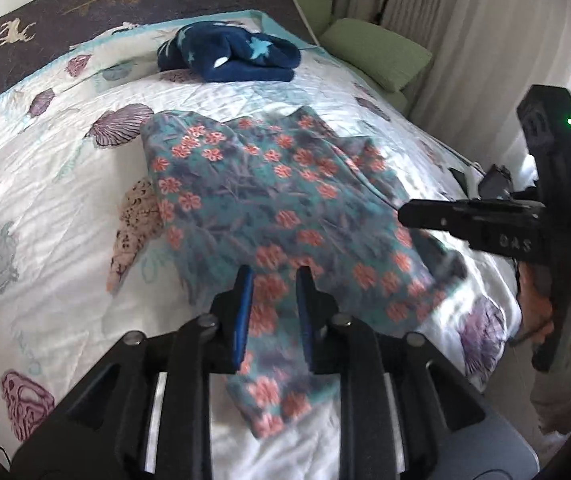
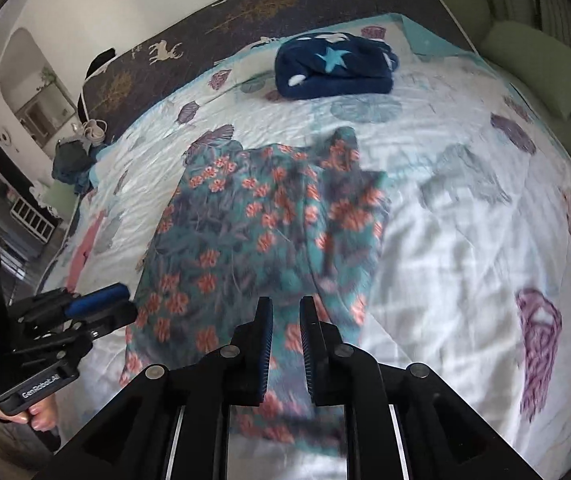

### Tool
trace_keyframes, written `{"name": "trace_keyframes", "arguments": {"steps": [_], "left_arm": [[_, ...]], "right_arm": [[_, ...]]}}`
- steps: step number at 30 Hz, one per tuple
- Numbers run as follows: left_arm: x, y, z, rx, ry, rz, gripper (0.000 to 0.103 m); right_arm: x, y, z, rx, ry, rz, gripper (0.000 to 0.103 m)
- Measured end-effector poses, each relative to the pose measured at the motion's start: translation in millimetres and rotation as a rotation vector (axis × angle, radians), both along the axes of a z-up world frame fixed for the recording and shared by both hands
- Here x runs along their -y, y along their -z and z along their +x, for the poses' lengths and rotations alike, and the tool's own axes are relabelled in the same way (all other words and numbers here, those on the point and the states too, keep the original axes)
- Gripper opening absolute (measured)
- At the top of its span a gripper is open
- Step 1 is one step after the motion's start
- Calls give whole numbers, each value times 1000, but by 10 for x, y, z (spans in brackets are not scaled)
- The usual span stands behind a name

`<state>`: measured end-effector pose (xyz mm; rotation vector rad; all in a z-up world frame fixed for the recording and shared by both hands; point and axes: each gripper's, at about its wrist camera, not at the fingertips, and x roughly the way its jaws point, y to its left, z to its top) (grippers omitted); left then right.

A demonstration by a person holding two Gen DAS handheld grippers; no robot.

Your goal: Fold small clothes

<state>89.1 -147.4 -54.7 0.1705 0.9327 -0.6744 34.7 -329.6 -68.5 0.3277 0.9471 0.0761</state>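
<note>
Teal floral-print fabric garment [image 1: 269, 208] with coral blossoms lies spread and partly rumpled on the white quilted shell-print bedspread [image 1: 45, 184], near the bed's front edge; its far side looks bunched, so the fold seems unfinished; left hand-held gripper [image 1: 272, 304] hovers over the garment's near hem, blue-padded jaws parted by a narrow gap, cloth seen below and between them but I judge nothing pinched; right hand-held gripper [image 2: 287, 332] likewise sits over the near edge of the garment [image 2: 253, 232], jaws slightly apart, apparently holding nothing, though motion blur makes contact hard to rule out; both tools point forward along the cloth, probably lined up to take the near hem and carry it over; a navy star-patterned fleece bundle [image 2: 335, 68], already folded, rests well apart toward the far side of the bedspread [image 2: 465, 240], likely set there as the done pile; green cushions [image 1: 377, 54] lie beyond the bed's far corner.
</note>
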Motion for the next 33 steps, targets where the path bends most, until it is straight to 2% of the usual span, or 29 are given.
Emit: {"name": "trace_keyframes", "arguments": {"steps": [3, 5, 8, 9, 11, 14, 17, 18, 20, 21, 22, 24, 26, 29, 31, 33], "left_arm": [[37, 99, 145, -15, -29, 18, 22], [61, 208, 249, -41, -36, 8, 27], [65, 445, 375, -105, -43, 9, 28], [40, 504, 391, -102, -43, -13, 28], [23, 493, 355, -78, -28, -20, 28], [33, 412, 332, -73, -17, -5, 28], [-41, 264, 387, -80, -30, -33, 28], [-85, 213, 414, -60, -47, -38, 29], [-182, 152, 495, -11, -93, -19, 48], [-221, 152, 516, 7, -115, -7, 61], [-283, 167, 562, 20, -142, 10, 63], [-376, 245, 648, -9, -158, 30, 63], [-454, 350, 728, -69, -158, 12, 63], [-454, 453, 813, -131, -146, -29, 63], [-415, 480, 822, -136, -141, -23, 63], [-337, 487, 805, -125, -125, -8, 63]], "right_arm": [[-59, 32, 152, -2, -12, 2, 14], [-47, 88, 242, -12, -9, 12, 14], [20, 304, 357, -81, 18, 22, 13], [43, 377, 379, -99, 21, 38, 13], [120, 457, 369, -84, 33, 97, 12], [125, 406, 362, -87, 17, 95, 13], [158, 273, 362, -71, -2, 109, 16], [188, 212, 357, -42, -5, 109, 20], [293, 105, 349, 17, 22, 76, 39], [369, 79, 337, 31, 47, 56, 56], [415, 78, 327, 34, 59, 51, 66], [544, 134, 308, 17, 72, 62, 67], [671, 238, 313, -16, 77, 103, 69], [758, 444, 366, -55, 46, 249, 71], [733, 502, 429, -58, 24, 285, 78], [683, 485, 491, -39, 5, 266, 81]]}}
